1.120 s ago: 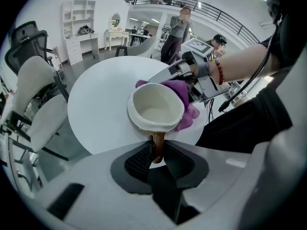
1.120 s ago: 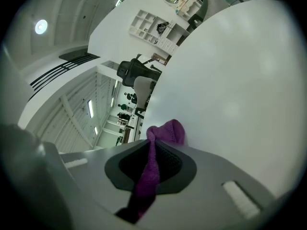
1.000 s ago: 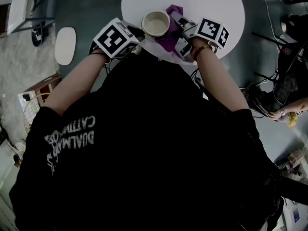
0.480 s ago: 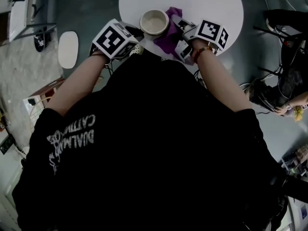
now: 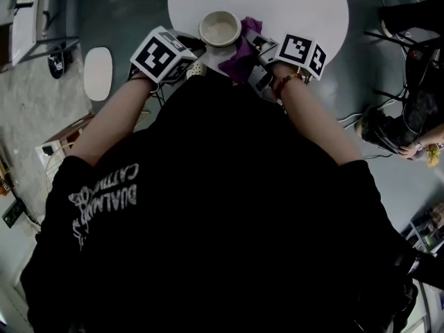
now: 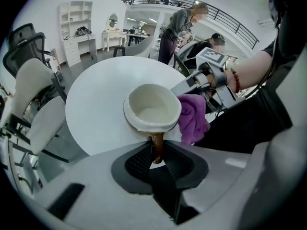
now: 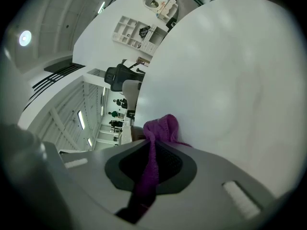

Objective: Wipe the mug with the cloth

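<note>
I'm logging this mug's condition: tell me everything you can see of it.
The mug looks like glossy ceramic, cream inside with a thick rounded rim, and it is empty. Its handle is brown. It stands mouth up at the near edge of the round white table; whether it rests there is unclear. The left claw is shut on the handle. The purple cloth, gripped by the right claw, touches the side facing that claw.

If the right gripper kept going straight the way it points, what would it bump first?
Probably the mug: the right gripper points at its side, with only the purple cloth it grips between.
</note>
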`<state>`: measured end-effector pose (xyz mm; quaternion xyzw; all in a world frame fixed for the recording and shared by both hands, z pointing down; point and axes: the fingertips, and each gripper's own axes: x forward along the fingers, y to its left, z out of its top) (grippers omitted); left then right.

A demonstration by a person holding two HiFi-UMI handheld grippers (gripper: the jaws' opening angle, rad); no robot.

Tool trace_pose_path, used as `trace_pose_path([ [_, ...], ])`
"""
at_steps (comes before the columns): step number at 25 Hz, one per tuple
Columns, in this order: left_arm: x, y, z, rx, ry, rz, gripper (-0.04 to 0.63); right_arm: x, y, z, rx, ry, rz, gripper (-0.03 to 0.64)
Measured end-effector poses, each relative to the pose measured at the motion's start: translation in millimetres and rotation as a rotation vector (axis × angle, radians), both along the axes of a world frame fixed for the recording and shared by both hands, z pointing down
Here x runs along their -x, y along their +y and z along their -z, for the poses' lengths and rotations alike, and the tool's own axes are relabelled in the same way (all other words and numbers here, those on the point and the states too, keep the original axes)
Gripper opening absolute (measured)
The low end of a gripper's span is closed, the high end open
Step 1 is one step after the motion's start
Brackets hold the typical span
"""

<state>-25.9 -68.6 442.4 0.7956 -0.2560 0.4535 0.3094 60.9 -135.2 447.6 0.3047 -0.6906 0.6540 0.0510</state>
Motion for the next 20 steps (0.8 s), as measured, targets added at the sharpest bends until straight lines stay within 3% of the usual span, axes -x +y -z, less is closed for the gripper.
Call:
trace_pose_path([
  [9,4,-18,3,-0.006,-0.006,0.007,0.069,8,5,2,0.073,-0.030,0.046,0.029],
  [20,6,38,-2,-0.013,-0.002,0.003,0.069,26,85,-2,0.110,-0.110,0.092,0.029],
])
